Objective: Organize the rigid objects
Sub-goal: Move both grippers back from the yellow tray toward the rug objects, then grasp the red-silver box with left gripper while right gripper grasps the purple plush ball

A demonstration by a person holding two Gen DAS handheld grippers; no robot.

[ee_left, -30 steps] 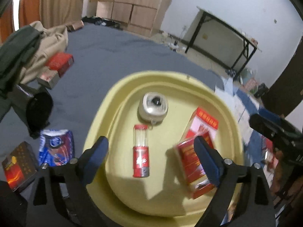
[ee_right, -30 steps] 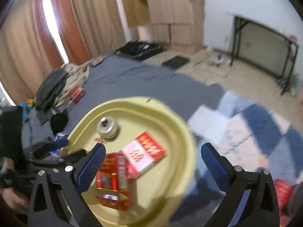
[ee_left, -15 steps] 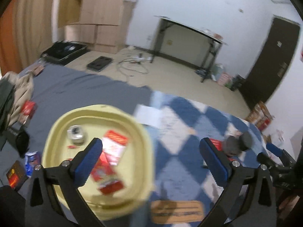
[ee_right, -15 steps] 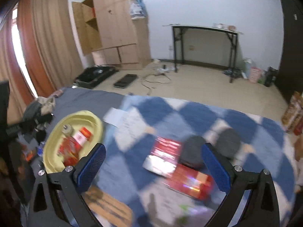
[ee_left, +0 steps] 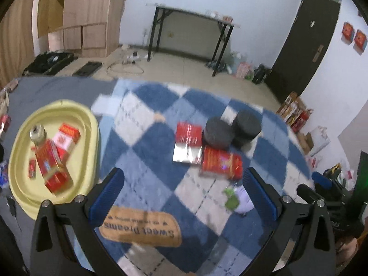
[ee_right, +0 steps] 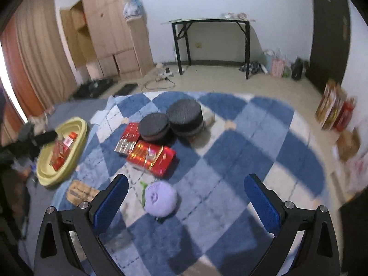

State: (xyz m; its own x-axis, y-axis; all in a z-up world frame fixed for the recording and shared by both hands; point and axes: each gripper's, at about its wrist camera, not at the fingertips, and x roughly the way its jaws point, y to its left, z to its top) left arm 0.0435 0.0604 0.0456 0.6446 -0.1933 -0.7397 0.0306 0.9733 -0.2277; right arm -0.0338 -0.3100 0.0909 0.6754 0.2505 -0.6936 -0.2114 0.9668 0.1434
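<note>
A yellow tray (ee_left: 92,124) lies at the left and holds red boxes (ee_left: 51,158) and a small round jar (ee_left: 38,133); it also shows in the right wrist view (ee_right: 78,138). On the blue checked rug lie a shiny red box (ee_right: 151,156), a red and silver pack (ee_right: 127,139) and two black round tins (ee_right: 185,115). The same red box (ee_left: 220,162) and tins (ee_left: 217,132) show in the left wrist view. My left gripper (ee_left: 184,197) is open and empty above the rug. My right gripper (ee_right: 186,204) is open and empty.
A purple plush ball (ee_right: 161,197) lies on the rug just ahead of the right gripper. A brown "Sweet Dreams" label (ee_left: 142,227) is on the rug's near edge. A black table (ee_right: 211,43), wooden cabinets (ee_right: 110,34) and boxes by the door (ee_right: 333,110) stand beyond.
Both grippers have swung away from the yellow tray to the right. The view now centres on the rug with the red box and black tins. Both stay open and empty.
</note>
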